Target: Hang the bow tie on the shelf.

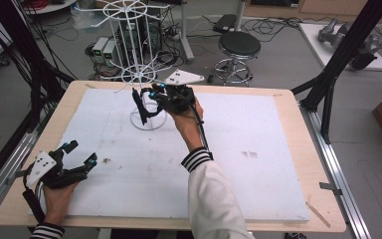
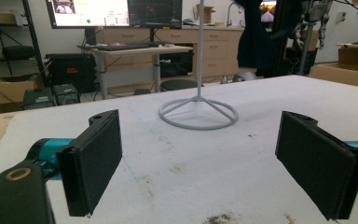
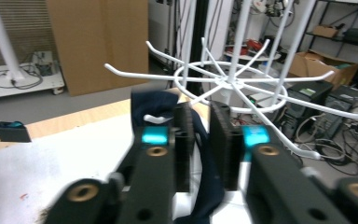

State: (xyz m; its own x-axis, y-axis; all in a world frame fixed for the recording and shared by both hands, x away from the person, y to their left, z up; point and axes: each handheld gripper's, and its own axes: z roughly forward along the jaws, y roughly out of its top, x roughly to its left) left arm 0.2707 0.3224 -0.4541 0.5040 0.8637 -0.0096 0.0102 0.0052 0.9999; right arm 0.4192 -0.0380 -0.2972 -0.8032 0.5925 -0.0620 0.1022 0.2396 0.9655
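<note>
A: Left tool [image 1: 79, 153]?
B: Near counter [image 1: 278, 99] edge, low over the white board [image 1: 258, 149], jaws wide apart, holding nothing.
A: Right tool [image 1: 155, 94]?
B: Farther out, clamped on a dark cloth [image 3: 200, 154] hanging at the white wire rack [image 1: 138, 74].

Grey floor [image 1: 278, 55] all around the wooden table [image 1: 288, 99], cables strewn across it. A black round stool [image 1: 238, 47] stands just beyond the far edge, computer towers [image 1: 104, 49] to its left. Black frame posts [image 1: 345, 47] rise on the right. In the left gripper view, a desk [image 2: 135, 49] carries two monitors [image 2: 116, 11], wooden drawers [image 2: 214, 46] behind. In the right gripper view, a brown board [image 3: 98, 44] leans by.
</note>
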